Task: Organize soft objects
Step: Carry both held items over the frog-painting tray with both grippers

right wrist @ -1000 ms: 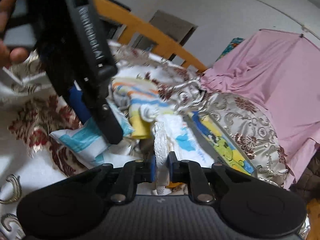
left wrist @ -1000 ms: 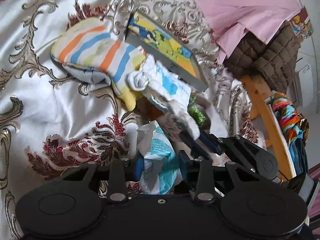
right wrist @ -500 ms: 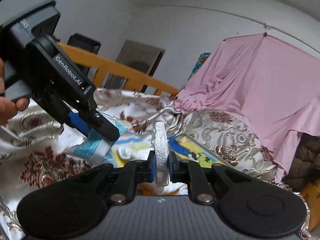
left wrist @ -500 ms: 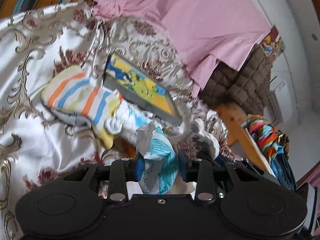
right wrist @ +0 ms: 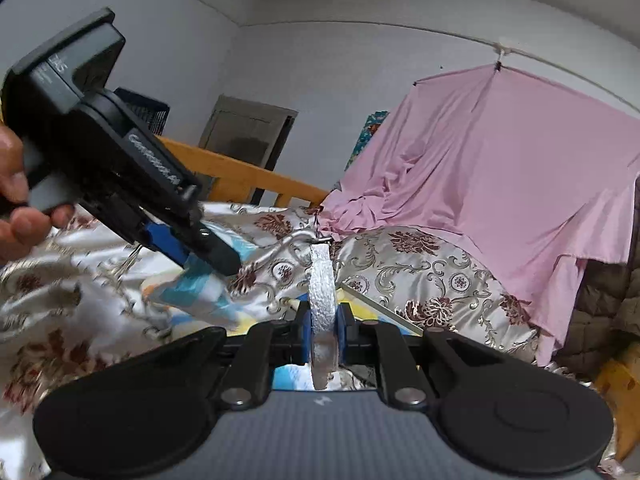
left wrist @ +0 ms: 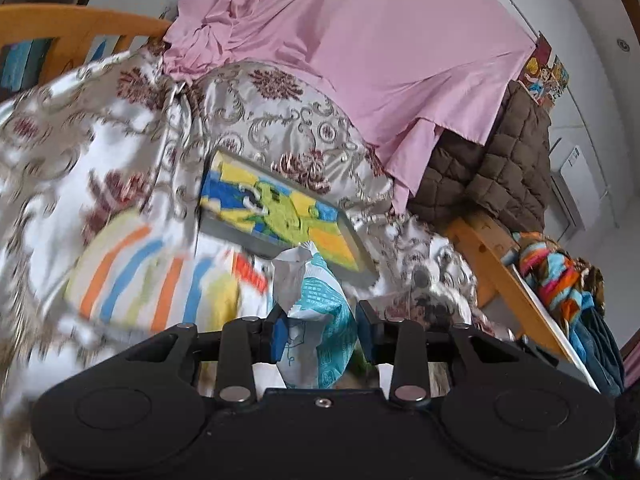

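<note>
Left wrist view: striped cloth lies blurred on floral satin bedspread, picture book just right of it. Left gripper is clamped on a white-and-teal soft packet, held above the bed. Pink sheet drapes behind. Right wrist view: right gripper is clamped on a white terry cloth, edge-on and upright.

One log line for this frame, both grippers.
left gripper: shut on teal-white cloth | right gripper: shut on white fabric edge | both lifted over bedspread
</note>
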The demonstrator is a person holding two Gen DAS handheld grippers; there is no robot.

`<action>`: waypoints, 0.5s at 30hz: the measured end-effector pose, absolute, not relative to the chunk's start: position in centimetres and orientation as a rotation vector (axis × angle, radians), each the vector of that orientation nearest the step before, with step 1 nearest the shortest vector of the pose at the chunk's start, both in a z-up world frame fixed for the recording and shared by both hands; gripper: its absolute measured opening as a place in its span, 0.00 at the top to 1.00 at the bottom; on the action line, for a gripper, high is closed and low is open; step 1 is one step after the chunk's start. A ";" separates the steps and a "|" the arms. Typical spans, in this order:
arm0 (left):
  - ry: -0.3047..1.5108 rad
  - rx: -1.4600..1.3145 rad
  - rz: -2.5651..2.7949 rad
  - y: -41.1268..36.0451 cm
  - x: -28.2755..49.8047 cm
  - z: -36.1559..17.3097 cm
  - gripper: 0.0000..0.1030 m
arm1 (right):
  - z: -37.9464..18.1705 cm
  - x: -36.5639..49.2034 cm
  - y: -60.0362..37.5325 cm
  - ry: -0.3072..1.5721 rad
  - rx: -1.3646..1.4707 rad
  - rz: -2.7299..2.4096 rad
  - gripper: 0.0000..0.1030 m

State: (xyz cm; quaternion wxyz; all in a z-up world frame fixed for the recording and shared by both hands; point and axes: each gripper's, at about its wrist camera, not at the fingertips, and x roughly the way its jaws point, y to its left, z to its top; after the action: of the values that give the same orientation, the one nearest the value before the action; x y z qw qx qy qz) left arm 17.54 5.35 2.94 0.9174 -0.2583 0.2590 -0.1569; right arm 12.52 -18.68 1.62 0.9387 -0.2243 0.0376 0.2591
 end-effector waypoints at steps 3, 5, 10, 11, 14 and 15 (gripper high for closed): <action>0.512 -0.508 -0.322 5.1 21.0 4.0 0.64 | 2.1 15.4 -18.5 0.075 -0.452 0.535 0.86; 0.502 -0.485 -0.319 4.9 23.7 4.5 0.64 | 2.5 17.7 -18.4 0.077 -0.456 0.539 0.86; 0.477 -0.450 -0.310 4.6 31.4 5.0 0.64 | 3.4 25.7 -18.3 0.126 -0.429 0.533 0.86; 0.475 -0.445 -0.307 4.5 32.9 5.0 0.63 | 3.5 27.3 -18.3 0.141 -0.421 0.526 0.86; 0.483 -0.442 -0.296 4.1 37.5 4.2 0.63 | 3.3 32.3 -18.2 0.204 -0.416 0.497 0.86; 0.496 -0.444 -0.298 4.0 39.2 3.6 0.63 | 3.2 33.7 -18.2 0.223 -0.418 0.485 0.86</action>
State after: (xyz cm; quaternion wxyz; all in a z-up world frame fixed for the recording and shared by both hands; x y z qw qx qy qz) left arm 39.23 4.00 3.65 0.9343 -0.2172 0.2423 -0.1455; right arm 33.73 -18.21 3.15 0.9431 -0.2052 0.1093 0.2379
